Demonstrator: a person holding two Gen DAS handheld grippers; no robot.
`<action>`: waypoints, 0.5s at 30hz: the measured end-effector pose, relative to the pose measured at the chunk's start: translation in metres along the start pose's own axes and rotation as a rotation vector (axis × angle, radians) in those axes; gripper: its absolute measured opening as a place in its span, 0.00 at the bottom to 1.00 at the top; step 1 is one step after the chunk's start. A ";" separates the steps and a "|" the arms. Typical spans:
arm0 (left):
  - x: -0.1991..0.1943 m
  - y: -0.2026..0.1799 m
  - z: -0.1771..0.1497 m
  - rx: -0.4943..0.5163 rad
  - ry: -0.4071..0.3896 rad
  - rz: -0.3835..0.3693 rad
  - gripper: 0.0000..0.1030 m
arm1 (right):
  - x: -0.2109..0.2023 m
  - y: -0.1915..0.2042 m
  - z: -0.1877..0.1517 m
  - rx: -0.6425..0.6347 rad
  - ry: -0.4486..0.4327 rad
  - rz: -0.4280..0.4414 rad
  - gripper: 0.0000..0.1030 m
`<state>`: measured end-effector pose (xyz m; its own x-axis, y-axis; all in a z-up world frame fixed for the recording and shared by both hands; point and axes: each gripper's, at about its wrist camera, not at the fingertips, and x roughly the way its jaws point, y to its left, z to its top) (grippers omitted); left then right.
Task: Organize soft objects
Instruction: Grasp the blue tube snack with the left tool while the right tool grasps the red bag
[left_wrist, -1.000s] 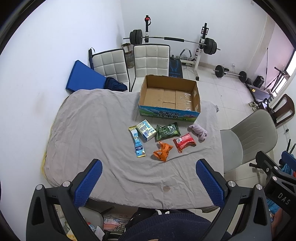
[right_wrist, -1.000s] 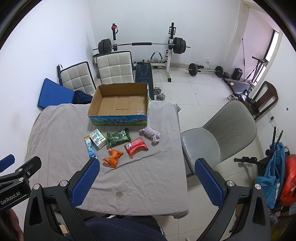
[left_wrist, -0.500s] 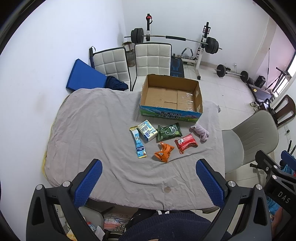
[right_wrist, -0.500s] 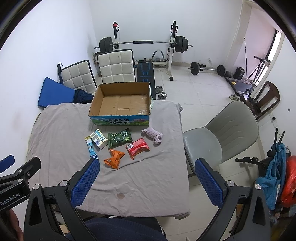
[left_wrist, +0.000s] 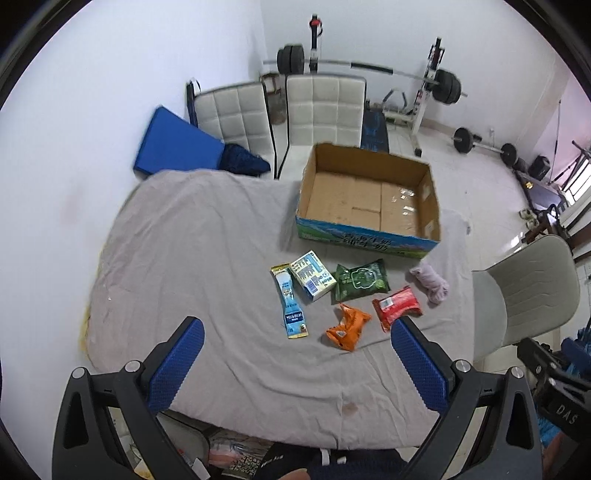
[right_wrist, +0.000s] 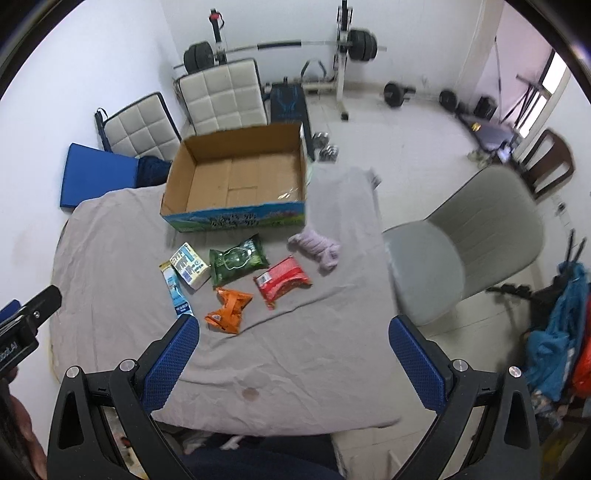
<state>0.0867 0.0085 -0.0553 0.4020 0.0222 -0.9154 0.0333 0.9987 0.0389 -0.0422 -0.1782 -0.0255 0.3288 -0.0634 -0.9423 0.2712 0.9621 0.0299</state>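
Note:
Several items lie on the grey cloth-covered table (left_wrist: 192, 258): a long blue sachet (left_wrist: 290, 295), a white-blue carton (left_wrist: 312, 275), a green pack (left_wrist: 360, 283), an orange pouch (left_wrist: 347, 326), a red pack (left_wrist: 397, 308) and a lilac cloth bundle (left_wrist: 430, 282). An empty cardboard box (left_wrist: 367, 197) stands behind them. The same items show in the right wrist view, with the orange pouch (right_wrist: 229, 310), red pack (right_wrist: 282, 282) and lilac bundle (right_wrist: 319, 249). My left gripper (left_wrist: 295, 356) and right gripper (right_wrist: 291, 352) are both open and empty, above the table's near edge.
A grey chair (right_wrist: 461, 254) stands right of the table. Two white padded chairs (left_wrist: 280, 110) and a blue mat (left_wrist: 177, 146) are behind it. A barbell rack (left_wrist: 369, 70) and weights stand at the back wall. Blue cloth (right_wrist: 557, 332) hangs at the far right.
Both grippers have moved forward and lower toward the table, so the items and box look nearer. Nothing was picked up or shifted.

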 end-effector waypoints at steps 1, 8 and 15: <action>0.015 0.000 0.004 0.007 0.024 0.008 1.00 | 0.019 0.001 0.004 0.011 0.023 -0.009 1.00; 0.144 0.009 0.019 0.032 0.220 0.023 1.00 | 0.166 0.015 0.022 0.113 0.193 0.012 1.00; 0.246 0.028 0.008 -0.033 0.331 0.016 0.99 | 0.291 0.022 0.025 0.162 0.311 -0.064 1.00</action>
<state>0.1940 0.0421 -0.2762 0.0830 0.0459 -0.9955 -0.0028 0.9989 0.0458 0.0817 -0.1823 -0.2905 0.0219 -0.0142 -0.9997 0.4307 0.9025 -0.0034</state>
